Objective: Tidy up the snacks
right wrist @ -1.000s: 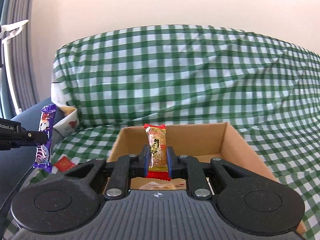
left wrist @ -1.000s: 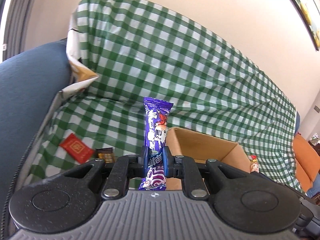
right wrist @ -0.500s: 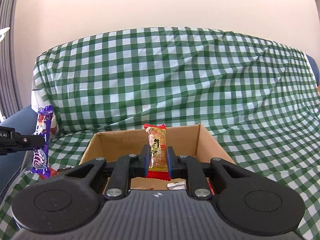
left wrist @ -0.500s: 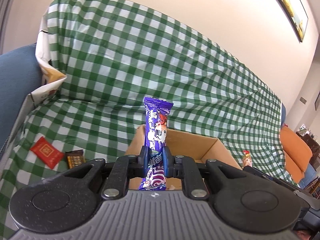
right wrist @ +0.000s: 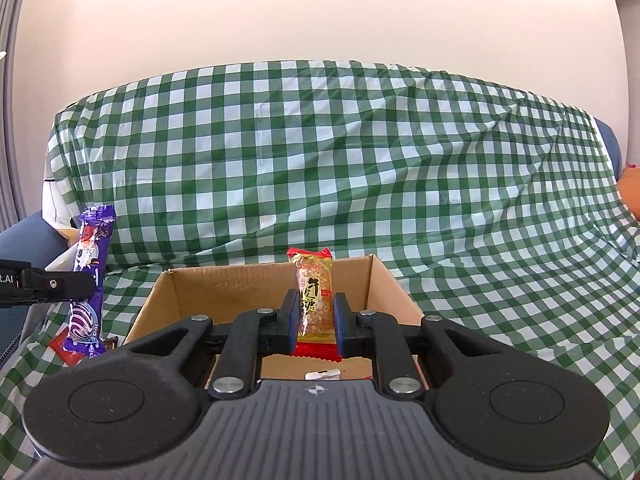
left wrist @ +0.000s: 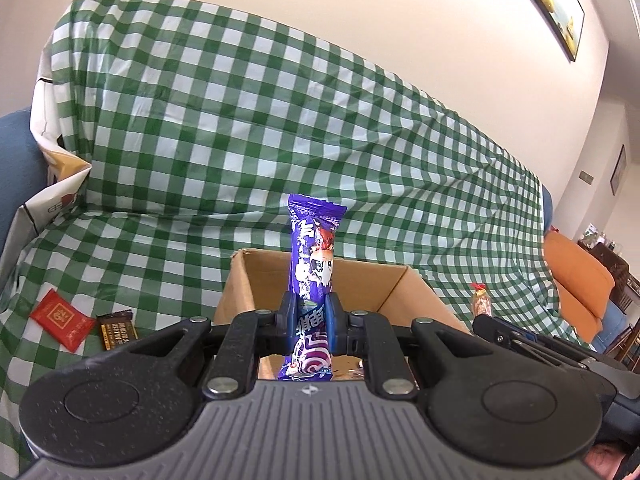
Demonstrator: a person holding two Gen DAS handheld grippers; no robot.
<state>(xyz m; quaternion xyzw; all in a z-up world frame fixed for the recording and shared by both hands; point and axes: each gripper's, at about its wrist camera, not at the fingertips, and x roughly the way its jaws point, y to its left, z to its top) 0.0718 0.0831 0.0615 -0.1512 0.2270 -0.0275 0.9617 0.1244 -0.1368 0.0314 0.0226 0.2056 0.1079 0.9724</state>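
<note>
Snacks held above a cardboard box (right wrist: pixel 276 280) on a checked sofa cover (right wrist: pixel 360 152).
The left gripper (left wrist: pixel 312 318) pinches a purple wrapper (left wrist: pixel 314 264) upright; the right gripper (right wrist: pixel 316 316) pinches a red-and-gold candy (right wrist: pixel 315 300); a white packet (right wrist: pixel 322 375) lies inside.

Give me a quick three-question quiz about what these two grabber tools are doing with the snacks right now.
1. True or false: the left gripper is empty.
2. The right gripper holds which wrapper? A) purple snack bar B) red-and-gold candy C) brown chocolate
3. What lies on the checked cloth left of the cardboard box?

Key:
1. False; it grips the purple snack bar.
2. B, the red-and-gold candy.
3. A red packet and a brown chocolate bar.
</note>
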